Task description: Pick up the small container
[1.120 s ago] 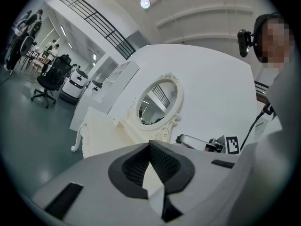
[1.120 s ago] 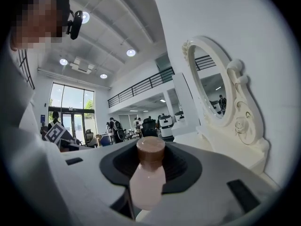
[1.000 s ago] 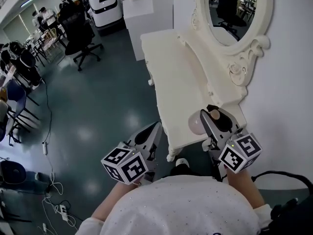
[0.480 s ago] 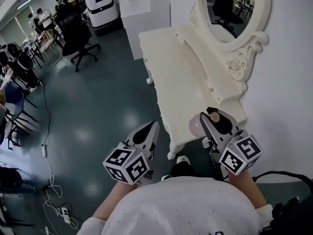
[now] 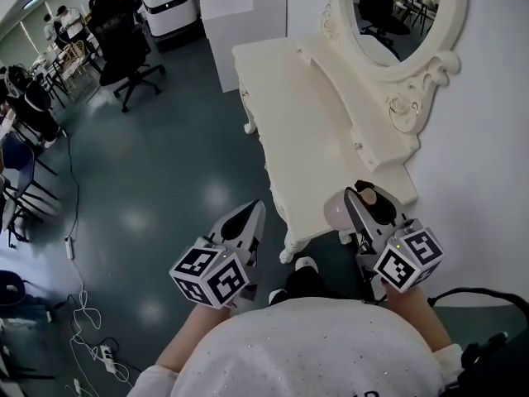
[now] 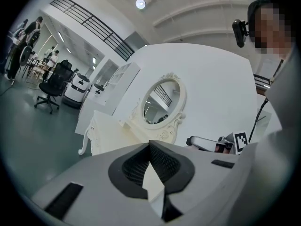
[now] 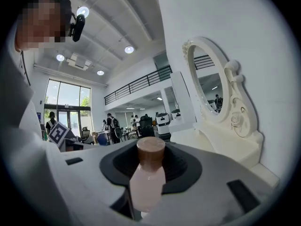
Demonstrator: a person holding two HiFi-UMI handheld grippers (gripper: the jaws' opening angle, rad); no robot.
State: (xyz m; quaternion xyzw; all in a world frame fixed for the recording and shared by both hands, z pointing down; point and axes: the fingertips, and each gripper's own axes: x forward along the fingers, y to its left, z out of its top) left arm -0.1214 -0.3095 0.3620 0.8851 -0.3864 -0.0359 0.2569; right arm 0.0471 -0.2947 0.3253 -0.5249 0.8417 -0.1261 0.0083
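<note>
The small container (image 7: 146, 180) is a pale pink bottle with a brown cap. It stands upright between the jaws of my right gripper (image 7: 151, 146), which is shut on it. In the head view the right gripper (image 5: 361, 197) holds the container (image 5: 335, 210) just above the near end of the cream dressing table (image 5: 306, 139). My left gripper (image 5: 254, 210) hangs over the floor to the left of the table with its jaws together and nothing in them. The same shows in its own view, left gripper (image 6: 150, 147).
An oval mirror (image 5: 397, 15) in a carved frame stands on the table against the white wall at right. Black office chairs (image 5: 124, 52) and a white machine (image 5: 169, 2) stand at the back left. Cables (image 5: 83, 304) lie on the dark floor at left.
Both grippers keep almost the same place, the right one still shut on the bottle. The head view has drifted a little, so the table lies slightly further left in the frame.
</note>
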